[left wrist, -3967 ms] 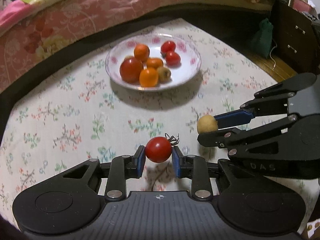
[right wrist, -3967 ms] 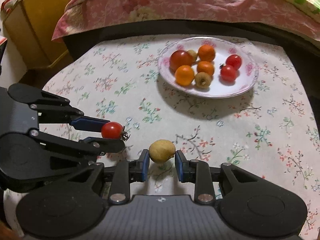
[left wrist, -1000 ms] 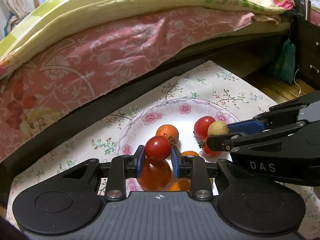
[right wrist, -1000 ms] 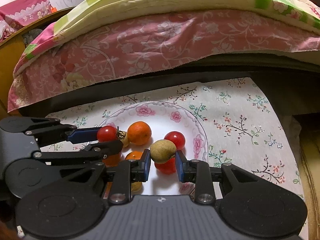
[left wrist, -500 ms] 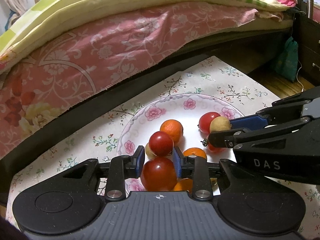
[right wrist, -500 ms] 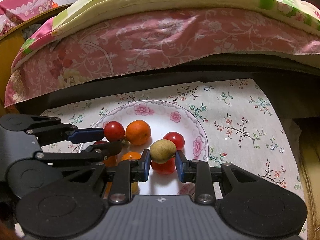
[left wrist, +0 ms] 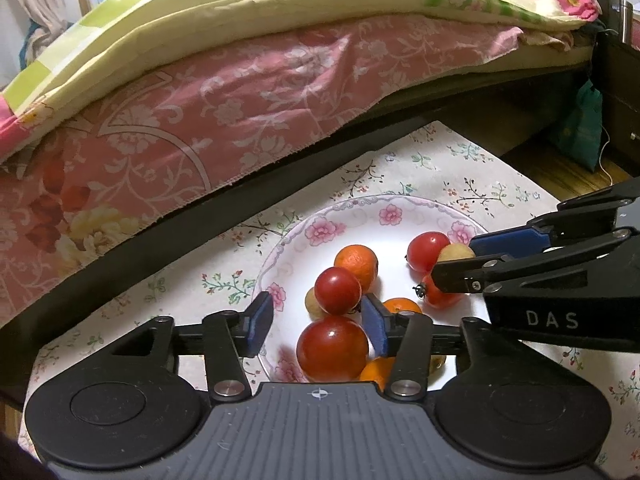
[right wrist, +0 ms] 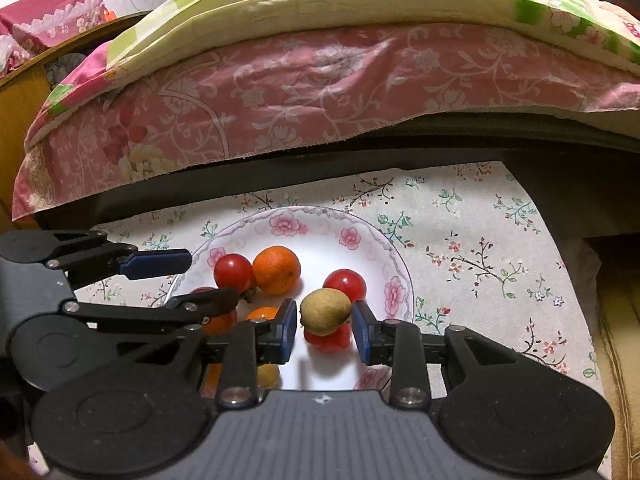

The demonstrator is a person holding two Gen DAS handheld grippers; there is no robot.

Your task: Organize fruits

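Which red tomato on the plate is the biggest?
The big tomato at the plate's near edge, right before the left tool; the other red ones are clearly smaller.

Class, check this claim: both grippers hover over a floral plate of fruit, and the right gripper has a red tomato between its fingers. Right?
Not quite. The right wrist view shows the right gripper, fingers opening, around a yellow-green fruit, not a red tomato. Both grippers do hover over the floral plate.
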